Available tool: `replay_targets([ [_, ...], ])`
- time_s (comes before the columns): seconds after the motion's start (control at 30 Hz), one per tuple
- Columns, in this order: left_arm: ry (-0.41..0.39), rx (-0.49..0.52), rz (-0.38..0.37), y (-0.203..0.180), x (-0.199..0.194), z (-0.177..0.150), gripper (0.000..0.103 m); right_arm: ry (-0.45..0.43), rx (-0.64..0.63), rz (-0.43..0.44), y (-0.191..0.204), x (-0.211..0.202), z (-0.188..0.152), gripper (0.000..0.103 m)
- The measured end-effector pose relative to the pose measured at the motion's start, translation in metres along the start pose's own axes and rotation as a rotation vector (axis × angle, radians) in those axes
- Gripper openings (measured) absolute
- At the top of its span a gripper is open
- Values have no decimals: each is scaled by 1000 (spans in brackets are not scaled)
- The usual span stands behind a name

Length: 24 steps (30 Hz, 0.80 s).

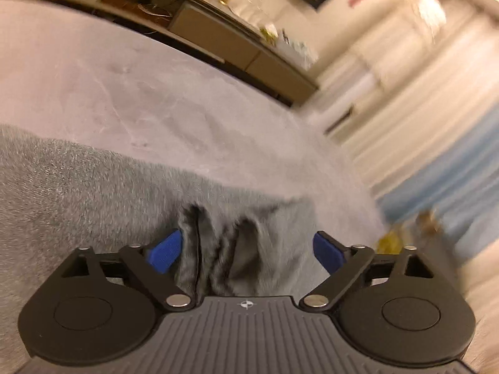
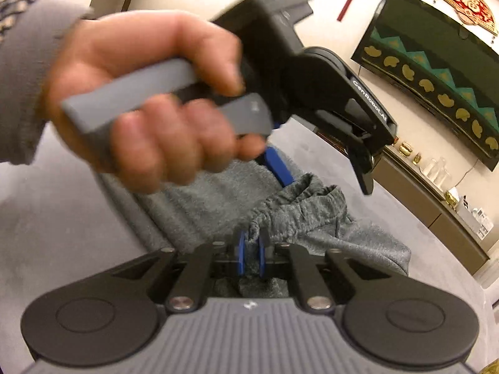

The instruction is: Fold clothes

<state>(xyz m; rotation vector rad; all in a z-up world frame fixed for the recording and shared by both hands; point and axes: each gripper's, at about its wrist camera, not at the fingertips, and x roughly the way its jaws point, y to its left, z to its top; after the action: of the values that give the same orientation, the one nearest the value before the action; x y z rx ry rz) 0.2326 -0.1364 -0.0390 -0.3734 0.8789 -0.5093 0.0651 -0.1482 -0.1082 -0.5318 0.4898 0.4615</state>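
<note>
In the left wrist view, the left tongs (image 1: 246, 251) are seen spread wide, with the two blue pads far apart. A bunched part of the grey garment (image 1: 93, 187) sits between the pads, but it is not squeezed by them. The garment is spread over a pale, soft surface (image 1: 156, 93), which may be a bed or a couch; this cannot be decided. The cloth looks fuzzy and thick, with dark creases near the tongs.

In the right wrist view, the right tongs (image 2: 251, 251) are closed almost fully, and an edge of the garment's gathered waistband (image 2: 299, 212) is pinched between the pads. The left hand (image 2: 149, 99) is seen above, gripping the handle of the other tool, whose open pads are held over the far end of the waistband. The garment seems to be trousers or shorts with elastic at the top.

As for progress, no neat folded stack is shown. The waistband is lifted and wrinkled, so the folding is judged to be unfinished; how many folds are made cannot be told.
</note>
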Motion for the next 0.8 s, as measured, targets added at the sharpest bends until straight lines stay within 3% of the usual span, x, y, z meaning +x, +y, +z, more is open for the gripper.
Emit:
replay_targets([
  [0.03, 12, 52, 41, -9, 4, -2, 92, 0, 3, 1, 0, 0, -1, 9],
  [0.1, 35, 157, 115, -26, 15, -7, 80, -3, -2, -1, 1, 2, -1, 10],
  [0.13, 49, 203, 152, -33, 21, -10, 41, -6, -1, -2, 2, 3, -2, 11],
  [0.17, 57, 226, 166, -37, 25, -10, 25, -11, 9, 2, 0, 2, -3, 13],
  [0.2, 60, 229, 159, -38, 26, -8, 19, -18, 28, 9, -4, 0, -4, 15],
  [0.23, 50, 202, 115, -37, 23, -4, 16, -30, 59, 17, -11, -4, -6, 23],
  [0.27, 20, 128, 19, -28, 15, 3, 16, -43, 90, 25, -18, -8, -7, 41],
  [0.33, -13, -30, -122, 1, 7, 14, 16, -88, 192, 30, -39, -22, -13, 59],
  [0.43, 21, -247, -199, 57, 19, 17, 15, -91, 412, 77, -76, -33, -30, 58],
  [0.53, 39, -313, -199, 80, 24, 7, 16, 24, 559, 101, -101, -20, -47, 52],
  [0.63, 28, -283, -151, 73, 14, 4, 24, 169, 580, 109, -116, 6, -53, 45],
  [0.73, -3, -182, -37, 54, -6, 3, 47, 120, 585, 123, -122, 1, -48, 43],
  [0.8, -21, -118, -5, 41, -22, -5, 52, 87, 588, 133, -126, -3, -45, 44],
])
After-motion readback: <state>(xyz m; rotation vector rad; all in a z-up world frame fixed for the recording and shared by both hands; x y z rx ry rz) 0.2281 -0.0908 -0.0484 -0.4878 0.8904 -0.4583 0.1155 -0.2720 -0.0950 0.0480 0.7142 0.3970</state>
